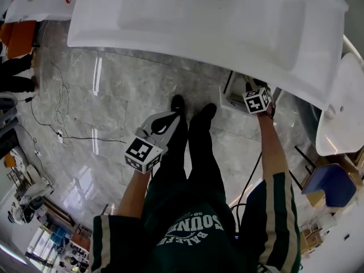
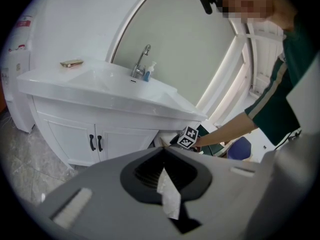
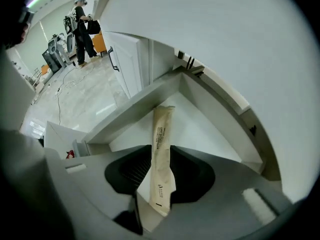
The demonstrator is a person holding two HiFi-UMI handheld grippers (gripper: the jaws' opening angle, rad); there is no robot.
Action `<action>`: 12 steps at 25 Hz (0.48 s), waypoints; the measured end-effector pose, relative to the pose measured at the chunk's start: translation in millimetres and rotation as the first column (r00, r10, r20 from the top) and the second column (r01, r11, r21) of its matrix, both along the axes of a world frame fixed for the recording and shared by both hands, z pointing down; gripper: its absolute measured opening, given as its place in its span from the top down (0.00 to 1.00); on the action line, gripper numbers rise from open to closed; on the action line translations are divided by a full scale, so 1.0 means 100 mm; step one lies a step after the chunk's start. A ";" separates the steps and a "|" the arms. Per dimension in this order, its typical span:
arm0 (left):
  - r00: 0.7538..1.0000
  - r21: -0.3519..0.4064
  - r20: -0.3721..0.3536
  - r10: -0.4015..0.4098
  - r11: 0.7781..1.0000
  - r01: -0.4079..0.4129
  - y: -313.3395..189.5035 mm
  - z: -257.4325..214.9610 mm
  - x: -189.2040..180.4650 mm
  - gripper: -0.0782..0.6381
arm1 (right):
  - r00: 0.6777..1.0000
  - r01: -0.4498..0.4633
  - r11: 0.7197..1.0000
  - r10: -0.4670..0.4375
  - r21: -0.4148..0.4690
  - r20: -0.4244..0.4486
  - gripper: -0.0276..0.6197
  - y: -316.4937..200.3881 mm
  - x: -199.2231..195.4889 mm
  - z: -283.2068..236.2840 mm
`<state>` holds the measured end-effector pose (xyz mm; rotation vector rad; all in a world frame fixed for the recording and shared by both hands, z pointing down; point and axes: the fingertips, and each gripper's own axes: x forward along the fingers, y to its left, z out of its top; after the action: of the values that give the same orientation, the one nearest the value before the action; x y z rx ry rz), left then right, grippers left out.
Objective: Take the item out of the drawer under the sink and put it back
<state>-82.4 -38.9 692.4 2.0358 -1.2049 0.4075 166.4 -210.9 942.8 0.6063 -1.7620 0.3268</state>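
Packet (image 3: 161, 139) in open drawer (image 3: 131, 111), drawer beneath sink (image 1: 114, 33), right side

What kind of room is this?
Probably a bathroom: there's a white sink with a tap, a big arched mirror behind it, and a cabinet underneath.

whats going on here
A person works at the open drawer under the sink. Their right hand-held gripper points down into the drawer with a beige paper packet between its jaws. The jaws look parted, so the packet seems set down rather than gripped. The left hand-held gripper hangs back, jaws together.
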 end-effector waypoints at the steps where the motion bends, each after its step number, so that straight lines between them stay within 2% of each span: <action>1: 1.000 0.006 -0.001 0.006 1.000 -0.006 -0.01 -0.03 0.01 0.82 | 1.000 0.002 1.000 -0.002 0.015 0.000 0.82 0.00 0.01 -0.06; 12: 0.997 0.116 -0.012 0.074 0.991 -0.072 -0.28 -0.60 0.03 0.82 | 0.988 -0.130 0.989 0.122 0.077 0.096 0.82 0.39 0.05 -0.96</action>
<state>-79.0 -66.4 632.9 2.1831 -1.1714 0.3628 171.9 -172.2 846.3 0.7756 -1.8358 0.3747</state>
